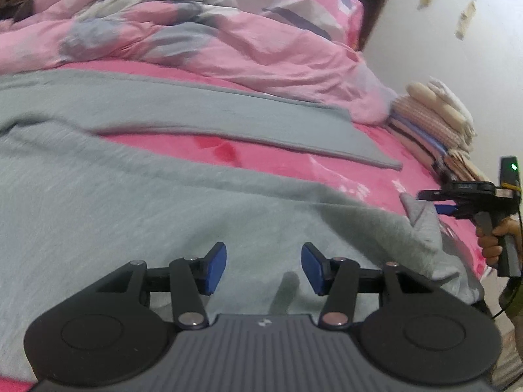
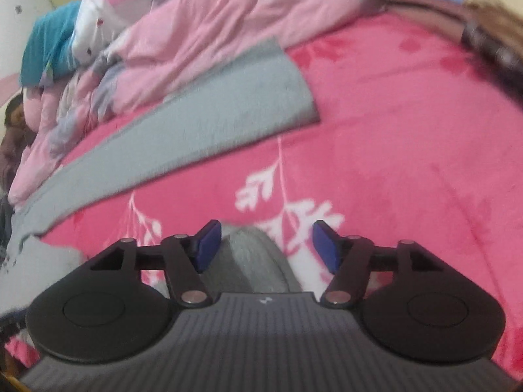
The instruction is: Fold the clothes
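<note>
Grey trousers (image 1: pixel 157 202) lie spread on a pink floral bedspread (image 1: pixel 359 176), their far leg (image 1: pixel 202 114) stretched out flat. My left gripper (image 1: pixel 264 268) hovers over the near grey cloth, jaws open, with nothing pinched between the blue pads. In the right wrist view my right gripper (image 2: pixel 266 246) is open; a ridge of grey cloth (image 2: pixel 258 258) lies between its pads without touching them. The far leg (image 2: pixel 212 124) runs diagonally ahead of it. The left wrist view shows the right gripper (image 1: pixel 441 201) at the hem of the near leg, held by a hand (image 1: pixel 495 238).
A crumpled pink quilt (image 1: pixel 248 42) is heaped along the far side of the bed. A stack of folded clothes (image 1: pixel 434 121) sits at the far right corner by the white wall (image 1: pixel 441 32). A teal item (image 2: pixel 49 49) lies on the quilt.
</note>
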Available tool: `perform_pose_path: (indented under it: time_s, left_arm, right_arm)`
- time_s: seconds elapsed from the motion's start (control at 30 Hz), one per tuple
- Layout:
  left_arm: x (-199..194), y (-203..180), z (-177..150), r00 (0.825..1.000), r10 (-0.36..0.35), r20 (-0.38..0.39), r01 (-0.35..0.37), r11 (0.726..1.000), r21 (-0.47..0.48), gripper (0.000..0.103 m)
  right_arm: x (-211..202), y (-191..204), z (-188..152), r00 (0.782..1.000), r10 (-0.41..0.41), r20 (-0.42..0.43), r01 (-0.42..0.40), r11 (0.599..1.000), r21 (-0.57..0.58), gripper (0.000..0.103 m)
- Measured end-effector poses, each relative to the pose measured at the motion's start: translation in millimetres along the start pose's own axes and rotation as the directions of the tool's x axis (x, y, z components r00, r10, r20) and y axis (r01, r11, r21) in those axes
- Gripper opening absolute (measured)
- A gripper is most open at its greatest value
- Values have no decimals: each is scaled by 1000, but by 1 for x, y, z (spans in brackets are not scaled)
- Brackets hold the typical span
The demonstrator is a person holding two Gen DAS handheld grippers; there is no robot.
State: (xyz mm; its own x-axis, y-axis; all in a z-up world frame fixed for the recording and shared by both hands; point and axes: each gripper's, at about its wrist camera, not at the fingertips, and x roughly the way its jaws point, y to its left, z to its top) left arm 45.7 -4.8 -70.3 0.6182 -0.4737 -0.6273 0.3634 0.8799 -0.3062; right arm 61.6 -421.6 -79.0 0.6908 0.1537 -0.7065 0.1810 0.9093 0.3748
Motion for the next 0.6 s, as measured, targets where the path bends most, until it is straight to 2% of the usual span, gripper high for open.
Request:
perform_pose_path:
  time_s: [0.03, 0.1, 0.13, 0.17, 0.23, 0.3, 0.37, 0.43, 0.47, 0.5, 0.6]
  left_arm:
    - [4, -6, 3, 1000, -3, -4, 4, 1000, 16, 52]
    - [13, -16, 8, 1000, -10, -13, 11, 999, 44, 52]
    - [18, -21, 11, 1000, -14, -18, 15, 998, 56, 52]
    - [23, -25, 12, 1000, -17, -24, 19, 998, 66, 52]
    - [33, -32, 14, 999, -17, -39, 20, 996, 82, 52]
    - [41, -37, 15, 998, -11, -54, 16, 995, 94, 52]
    - [45, -38, 15, 998, -1, -66, 7, 996, 94, 52]
    - [49, -39, 14, 997, 8, -78, -1, 996, 94, 52]
    - [51, -40, 14, 996, 13, -85, -5, 996, 94, 52]
    - [52, -40, 14, 996, 17, -89, -8, 995, 94, 52]
    - [52, -40, 13, 995, 27, -93, -17, 995, 100, 52]
  right_arm:
    - [2, 6, -1, 1000, 12, -8, -12, 999, -37, 64]
    - [5, 17, -4, 999, 40, -30, -43, 993, -113, 52]
    - [4, 22, -7, 998, 52, -33, -56, 988, -147, 27]
    - [-1, 25, -10, 998, 53, -17, -55, 983, -173, 9]
    - [-11, 31, -16, 998, 55, 15, -50, 973, -226, 8]
    - [-38, 28, -17, 988, 84, 131, -52, 972, -230, 8]
    - [-73, 16, -19, 953, 105, 284, -48, 978, -201, 8]
    - [-95, 2, -26, 918, 93, 386, -27, 985, -172, 8]
    - [-101, -6, -30, 906, 80, 415, -17, 988, -155, 8]
    - [-100, -15, -34, 904, 65, 423, -12, 992, -128, 8]
    - [-82, -41, -42, 922, 39, 385, -34, 999, -19, 8]
